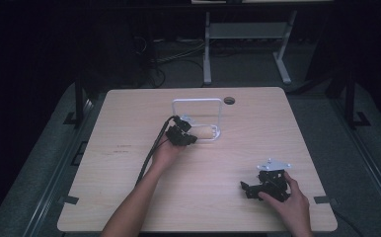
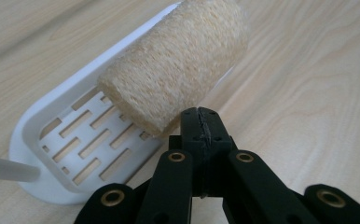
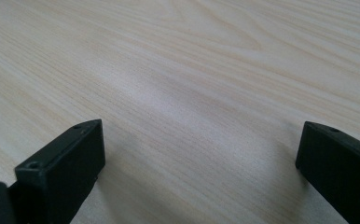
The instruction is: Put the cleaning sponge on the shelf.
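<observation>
Two hand-held grippers in use, one per hand. Left hand-held gripper [image 1: 188, 134] up near mid-tabletop, at the near edge of the white rack. Jaws clenched together, pads meeting with nothing between them, as seen in the left gripper view [image 2: 200, 122]. Tips just beside the loofah, at its lower end; contact or a slight gap, cannot tell.

One loofah [image 2: 178, 60]: pale beige, coarse woven fibre, roughly cylindrical, lying on its side across the rack's tray with one end over the tray's edge. Also seen from above [image 1: 206, 131] as a light patch in the tray.

One white rack [image 2: 33, 121]: flat slotted base with several rows of short rectangular slots, raised rim, standing on the tabletop. One thin white hoop-shaped frame [image 1: 197, 100] rising upright from its far side.

Right hand-held gripper [image 1: 246, 189] well apart from rack and loofah, at the near right of the tabletop, resting low under the right hand [image 1: 289, 200]. Jaws released, spread wide in the right gripper view [image 3: 199, 144], bare wood between them.

One tabletop [image 1: 129, 197], light wood grain. One round hole [image 1: 229, 100] near its far edge.
</observation>
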### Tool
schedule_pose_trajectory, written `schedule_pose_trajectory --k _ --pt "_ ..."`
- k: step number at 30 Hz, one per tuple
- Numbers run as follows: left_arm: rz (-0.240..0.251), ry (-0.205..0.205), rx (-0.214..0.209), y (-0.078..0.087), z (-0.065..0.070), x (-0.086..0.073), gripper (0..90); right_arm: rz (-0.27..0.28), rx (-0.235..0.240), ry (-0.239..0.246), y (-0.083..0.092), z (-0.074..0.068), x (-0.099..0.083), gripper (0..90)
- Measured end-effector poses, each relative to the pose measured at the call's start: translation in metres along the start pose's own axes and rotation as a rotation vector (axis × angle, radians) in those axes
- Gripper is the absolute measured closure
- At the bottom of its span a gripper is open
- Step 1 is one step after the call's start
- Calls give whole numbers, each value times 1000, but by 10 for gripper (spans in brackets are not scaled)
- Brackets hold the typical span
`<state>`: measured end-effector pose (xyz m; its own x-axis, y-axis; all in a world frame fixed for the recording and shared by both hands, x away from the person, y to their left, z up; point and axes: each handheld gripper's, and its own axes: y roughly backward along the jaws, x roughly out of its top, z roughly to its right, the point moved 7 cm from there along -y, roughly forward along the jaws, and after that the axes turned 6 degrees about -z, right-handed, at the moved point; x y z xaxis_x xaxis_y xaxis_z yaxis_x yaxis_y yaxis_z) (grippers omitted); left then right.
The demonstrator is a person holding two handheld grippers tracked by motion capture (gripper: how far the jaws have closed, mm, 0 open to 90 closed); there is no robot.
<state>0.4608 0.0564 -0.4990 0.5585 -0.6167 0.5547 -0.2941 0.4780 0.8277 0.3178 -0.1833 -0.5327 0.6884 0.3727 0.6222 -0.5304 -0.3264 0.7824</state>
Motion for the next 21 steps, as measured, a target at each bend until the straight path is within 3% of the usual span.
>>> schedule_pose_trajectory --k 6,11,15,21 --pt "14 -2 -17 9 7 0 897 0 -1 1 0 0 0 9" --pt "27 -1 -17 17 10 0 838 0 0 0 0 0 0 9" --pt "35 -1 5 28 9 -4 691 0 0 1 0 0 0 9" --pt "36 25 -6 35 7 -13 467 0 0 1 0 0 0 9"
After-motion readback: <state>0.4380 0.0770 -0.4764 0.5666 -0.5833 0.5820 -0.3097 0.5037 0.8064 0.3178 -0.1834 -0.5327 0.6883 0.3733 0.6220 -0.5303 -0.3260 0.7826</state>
